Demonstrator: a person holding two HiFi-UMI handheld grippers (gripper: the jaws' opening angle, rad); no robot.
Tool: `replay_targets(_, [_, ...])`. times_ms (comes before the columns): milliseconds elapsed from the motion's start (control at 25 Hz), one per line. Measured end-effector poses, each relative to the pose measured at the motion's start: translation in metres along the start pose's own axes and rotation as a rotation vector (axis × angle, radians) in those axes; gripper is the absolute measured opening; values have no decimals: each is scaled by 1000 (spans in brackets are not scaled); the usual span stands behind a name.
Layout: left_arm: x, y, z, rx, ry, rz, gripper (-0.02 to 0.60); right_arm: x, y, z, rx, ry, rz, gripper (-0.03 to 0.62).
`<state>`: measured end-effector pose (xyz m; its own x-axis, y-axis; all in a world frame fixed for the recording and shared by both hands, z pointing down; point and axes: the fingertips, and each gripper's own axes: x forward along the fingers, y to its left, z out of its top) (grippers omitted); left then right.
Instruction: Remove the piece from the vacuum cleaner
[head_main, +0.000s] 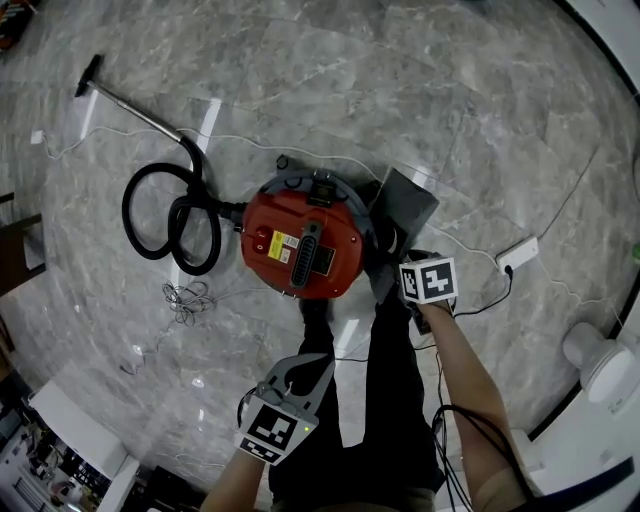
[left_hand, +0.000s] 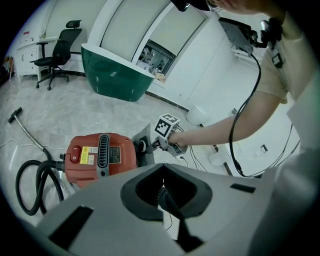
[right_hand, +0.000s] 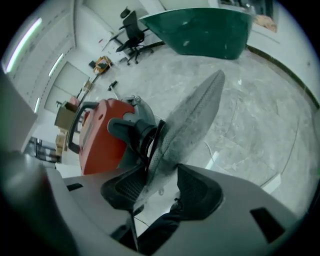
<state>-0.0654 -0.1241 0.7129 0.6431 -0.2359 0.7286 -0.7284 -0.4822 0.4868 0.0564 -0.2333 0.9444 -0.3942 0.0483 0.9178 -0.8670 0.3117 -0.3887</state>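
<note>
Right gripper view looks along the right gripper (right_hand: 161, 174), whose jaws stand apart on either side of the flat, dusty grey piece (right_hand: 192, 120). The piece's lower edge lies against the pad on the left of the frame and reaches toward the tip of the other pad. A sliver of pale floor shows between the piece and that pad, so the pads are not clamped on it. From the jaws the piece slants up toward the upper right, and its near end sits just beside a dark grey round fitting (right_hand: 132, 132) on the side of the round red vacuum cleaner (right_hand: 100, 142) at centre left. Head view places the vacuum cleaner at the centre of the grey marble floor (head_main: 450, 100), with the piece tilted up against its right edge and the right gripper just below it. A black ribbed hose (head_main: 165, 215) coils at the left, and a metal wand (head_main: 135, 110) runs from it to the upper left corner. A white power strip (head_main: 517, 253) lies at the right. The left gripper (left_hand: 162, 189) hangs at lower centre of the head view, well apart from the vacuum cleaner. In the left gripper view its jaws are pressed together with nothing between them.
</note>
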Motion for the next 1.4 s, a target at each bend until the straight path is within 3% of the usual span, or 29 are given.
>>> replay_targets(160, [0,0,2,-1,-1,-2,3,1,-2,-6,-60,3,-18,135])
replay_targets(360, [3,-2,1,2,9,-5,3,0,-2,-8,-55,-15,2,120])
replay_targets(560, [5,-1,1,15,14,2,3,6,-1,-8,-120,-40,-4,116])
replay_targets(720, [3,0,2,16,13,5,3,10,-1,-16,-165,-52,-10,73])
replay_targets(1000, [0,2,6,21,3,12,3,10,-3,-17,-158,-57,-16,64])
replay_targets(1200, [-4,4,3,15,2,25,3,10,0,-16,-266,-40,-26,64])
replay_targets(1400, [-2,1,-1,11,6,3,3,2,-8,-19,-264,-64,-23,65])
